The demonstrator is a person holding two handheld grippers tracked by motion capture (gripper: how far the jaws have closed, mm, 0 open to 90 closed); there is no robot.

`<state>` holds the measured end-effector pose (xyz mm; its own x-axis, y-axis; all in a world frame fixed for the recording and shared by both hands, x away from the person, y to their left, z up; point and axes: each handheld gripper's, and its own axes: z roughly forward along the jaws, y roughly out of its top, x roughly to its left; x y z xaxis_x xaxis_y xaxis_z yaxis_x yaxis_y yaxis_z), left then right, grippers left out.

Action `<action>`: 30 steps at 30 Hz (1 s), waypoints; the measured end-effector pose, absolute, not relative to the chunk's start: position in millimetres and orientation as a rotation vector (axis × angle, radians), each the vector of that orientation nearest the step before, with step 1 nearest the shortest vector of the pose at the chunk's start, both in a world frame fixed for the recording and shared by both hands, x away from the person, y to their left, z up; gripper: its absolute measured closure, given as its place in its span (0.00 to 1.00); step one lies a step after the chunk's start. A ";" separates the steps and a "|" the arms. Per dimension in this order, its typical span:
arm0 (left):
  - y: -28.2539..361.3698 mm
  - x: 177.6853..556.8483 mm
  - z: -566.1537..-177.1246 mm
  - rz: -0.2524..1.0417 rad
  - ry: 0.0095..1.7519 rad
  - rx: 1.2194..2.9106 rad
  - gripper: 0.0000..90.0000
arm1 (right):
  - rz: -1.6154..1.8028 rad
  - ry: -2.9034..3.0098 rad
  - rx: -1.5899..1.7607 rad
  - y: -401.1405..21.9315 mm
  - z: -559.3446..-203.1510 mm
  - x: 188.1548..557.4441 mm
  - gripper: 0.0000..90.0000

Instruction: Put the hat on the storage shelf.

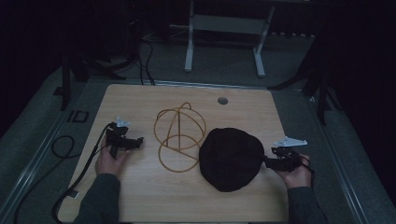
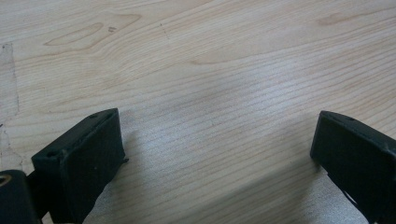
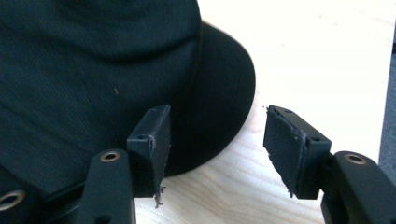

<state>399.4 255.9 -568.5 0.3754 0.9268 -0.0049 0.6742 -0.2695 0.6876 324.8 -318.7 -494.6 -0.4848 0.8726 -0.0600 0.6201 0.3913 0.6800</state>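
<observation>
Hat (image 3: 93, 70) brim lies just left of the right tool (image 3: 212, 140), jaws apart, gripping nothing.

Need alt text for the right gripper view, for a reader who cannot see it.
A black hat lies on a pale wooden table, its brim beside the open right claw. The gap between the two black jaws holds only brim edge and bare table.

From above we overlook the whole desk (image 1: 140, 196); both gripper cameras sit close, sharing its wood with us.
</observation>
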 end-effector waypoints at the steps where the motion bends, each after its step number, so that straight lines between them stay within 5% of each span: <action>1: 255.9 399.4 -568.5 0.542 1.374 2.035 0.02 | 0.849 2.245 1.286 -317.8 -491.7 325.9 0.45; 16: 255.9 399.4 -568.4 0.542 1.375 2.036 0.02 | 0.778 2.381 1.268 -279.3 -481.9 367.2 0.35; 30: 255.9 399.4 -568.4 0.542 1.374 2.036 0.02 | 0.638 2.471 1.350 -264.0 -495.2 401.7 0.54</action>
